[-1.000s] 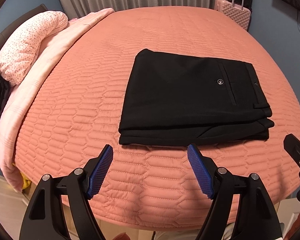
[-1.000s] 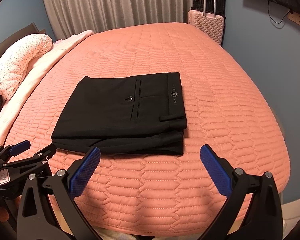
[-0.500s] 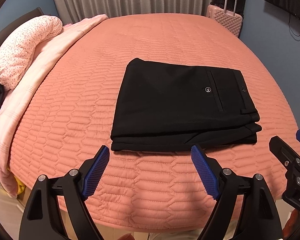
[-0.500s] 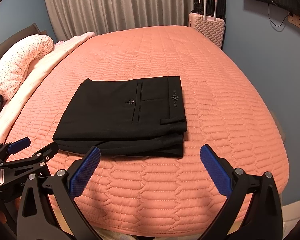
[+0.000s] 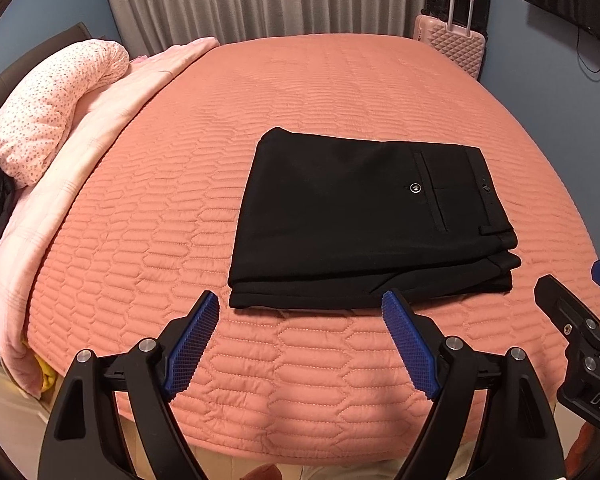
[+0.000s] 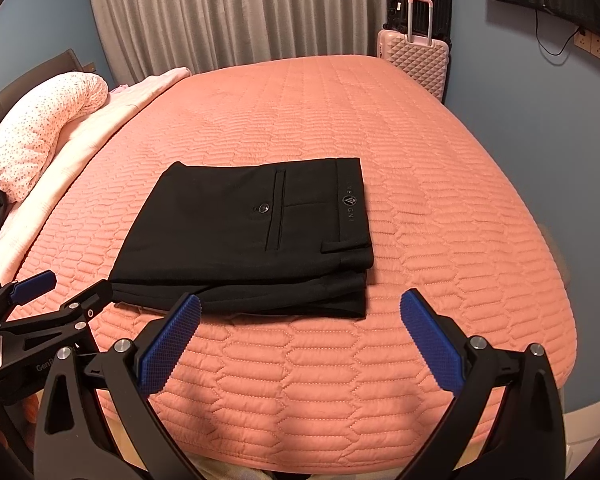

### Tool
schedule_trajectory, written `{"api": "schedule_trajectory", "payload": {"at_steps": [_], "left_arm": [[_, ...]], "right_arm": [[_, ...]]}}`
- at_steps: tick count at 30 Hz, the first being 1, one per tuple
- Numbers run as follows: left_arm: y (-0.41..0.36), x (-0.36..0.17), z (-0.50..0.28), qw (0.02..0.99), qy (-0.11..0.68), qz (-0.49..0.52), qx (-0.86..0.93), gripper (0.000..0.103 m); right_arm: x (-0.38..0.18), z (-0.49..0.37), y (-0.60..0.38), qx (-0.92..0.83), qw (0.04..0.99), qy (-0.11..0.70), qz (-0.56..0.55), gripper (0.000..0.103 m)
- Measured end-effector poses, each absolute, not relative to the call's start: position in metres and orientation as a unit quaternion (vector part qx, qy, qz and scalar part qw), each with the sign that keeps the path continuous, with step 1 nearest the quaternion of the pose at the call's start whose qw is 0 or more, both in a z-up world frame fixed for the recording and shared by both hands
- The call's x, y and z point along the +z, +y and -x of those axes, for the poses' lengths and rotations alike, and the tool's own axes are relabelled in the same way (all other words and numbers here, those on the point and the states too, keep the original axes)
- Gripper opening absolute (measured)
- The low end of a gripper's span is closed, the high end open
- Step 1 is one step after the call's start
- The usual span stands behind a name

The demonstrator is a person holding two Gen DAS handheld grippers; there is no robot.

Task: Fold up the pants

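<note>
The pants [image 5: 364, 220] lie folded flat on the bed [image 5: 300, 92], at about 12 o'clock from both grippers. Left gripper [image 5: 300, 344] and right gripper [image 6: 296, 340] hover short of them, apparently untouching, jaws apart and empty.

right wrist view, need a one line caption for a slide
Black pants lie folded on the salmon quilted bed; the open right gripper hovers empty at the near edge.

Black pants [image 5: 364, 216] on a salmon-orange bedspread [image 5: 284, 92] quilted in long hexagons. Both grippers are black with blue textured pads [image 5: 192, 350]. Far left: a white pillow [image 5: 52, 108] with tiny pink dots, pale pink blanket [image 5: 100, 120]. Far right: pink diamond-pattern suitcase [image 6: 414, 58]. Grey curtain [image 6: 236, 8], blue walls [image 6: 520, 92].
</note>
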State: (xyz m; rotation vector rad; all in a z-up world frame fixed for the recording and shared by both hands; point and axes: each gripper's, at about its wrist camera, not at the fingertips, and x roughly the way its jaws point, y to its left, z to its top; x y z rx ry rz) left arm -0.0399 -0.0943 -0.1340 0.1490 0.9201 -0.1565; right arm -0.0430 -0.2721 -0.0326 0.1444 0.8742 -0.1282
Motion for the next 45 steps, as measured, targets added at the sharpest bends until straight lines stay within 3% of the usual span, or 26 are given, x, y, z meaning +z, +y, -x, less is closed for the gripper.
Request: {"api": "schedule_trajectory", "payload": {"at_steps": [45], "left_arm": [[-0.0982, -0.1278, 0.0439, 0.894, 0.434, -0.088, -0.063, 0.082]], "right_arm": [[-0.0263, 0.0443, -0.2729, -0.062, 0.905, 0.415, -0.064, 0.098]]}}
